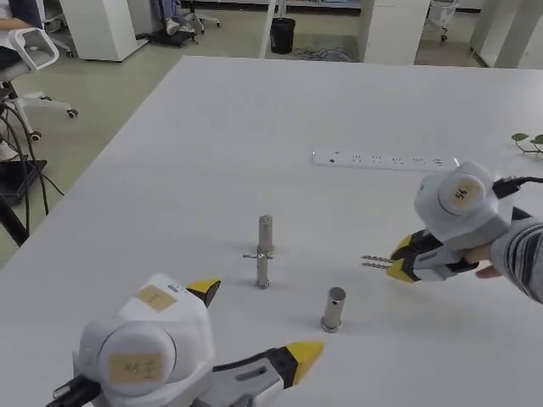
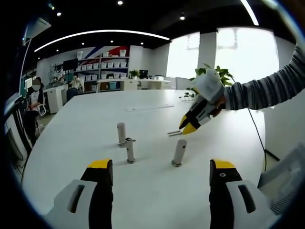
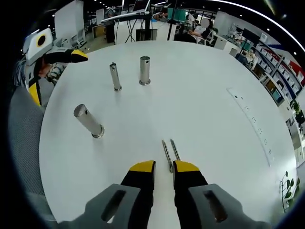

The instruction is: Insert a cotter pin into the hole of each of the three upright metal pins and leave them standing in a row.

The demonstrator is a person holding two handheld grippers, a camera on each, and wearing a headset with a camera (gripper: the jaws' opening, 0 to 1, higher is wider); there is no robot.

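- Now a cotter pin (image 3: 169, 152) is gripped in the right gripper (image 3: 164, 167);
- the left gripper (image 2: 161, 165) is held wide open;
- three metal pins (image 1: 333, 307) are stood on the table (image 1: 254, 127)

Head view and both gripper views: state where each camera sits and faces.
Head view: headset, looking down at three metal pins on the table; left gripper, right gripper, striped sleeve show.
Left gripper view: on the left gripper, facing the pins past its open jaws.
Right gripper view: on the right gripper, facing the pins along its held cotter pin.
Shared: each gripper view catches the other gripper.
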